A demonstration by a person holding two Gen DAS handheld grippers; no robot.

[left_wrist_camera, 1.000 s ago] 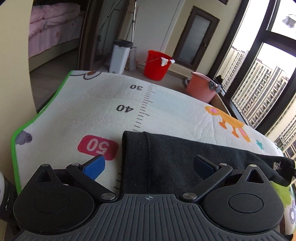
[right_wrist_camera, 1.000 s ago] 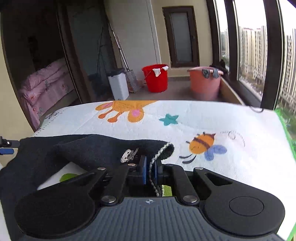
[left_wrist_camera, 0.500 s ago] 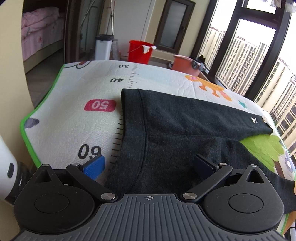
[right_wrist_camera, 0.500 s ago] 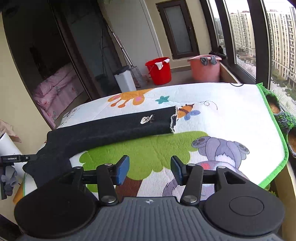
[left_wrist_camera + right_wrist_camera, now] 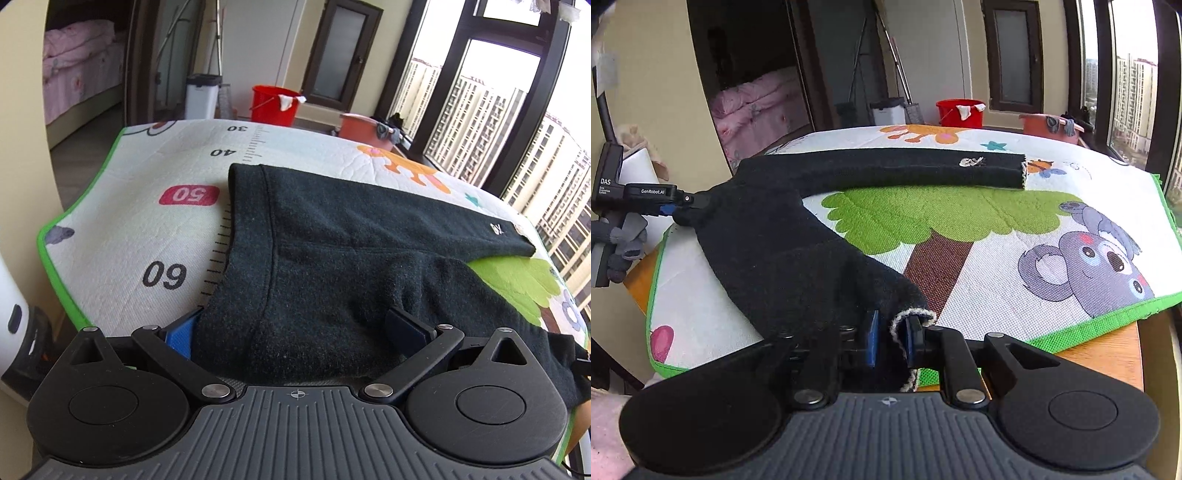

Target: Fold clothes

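Right gripper [image 5: 889, 341] jaws clamp the near leg cuff of the black trousers [image 5: 783, 254]. Left gripper [image 5: 295, 325] jaws spread wide around the waistband. Trousers lie on the cartoon mat [image 5: 1052, 236] on the worktop; far leg stretched flat.

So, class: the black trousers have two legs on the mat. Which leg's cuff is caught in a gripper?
The near leg: its white-edged cuff sits between the right gripper fingers. The far leg, bearing the small white logo, lies flat and free.
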